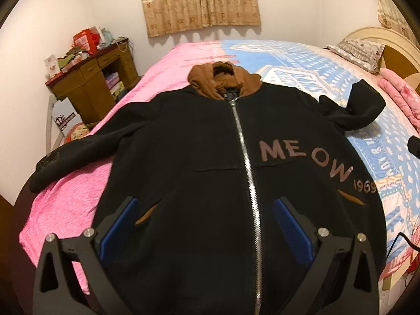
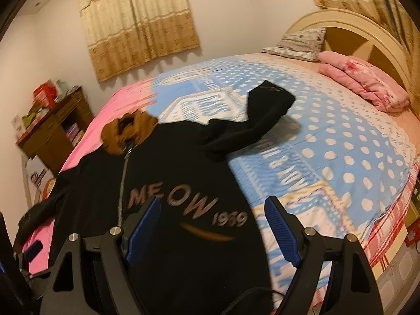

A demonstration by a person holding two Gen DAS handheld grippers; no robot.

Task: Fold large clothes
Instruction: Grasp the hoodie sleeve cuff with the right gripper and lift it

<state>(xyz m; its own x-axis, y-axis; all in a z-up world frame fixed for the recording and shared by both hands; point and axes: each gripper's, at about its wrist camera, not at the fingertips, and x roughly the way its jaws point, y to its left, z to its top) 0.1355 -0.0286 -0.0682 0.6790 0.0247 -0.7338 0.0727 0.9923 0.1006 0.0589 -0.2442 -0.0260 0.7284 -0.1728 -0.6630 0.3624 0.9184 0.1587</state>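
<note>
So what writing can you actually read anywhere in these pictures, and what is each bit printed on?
"MEOW" on the chest of the black jacket, beside its zipper.
"1969" on the jacket, just below the end of MEOW.
Large white lettering on the blue polka-dot bedsheet, upside down and cut off by the jacket; not reliably readable.
Print on the red boxes and cards on the wooden desk: too small to read.

Home bedroom: bed (image 1: 162,78) with headboard (image 2: 349,26), pillow (image 2: 302,42), curtains (image 1: 199,2), cluttered wooden desk (image 1: 94,84).
</note>
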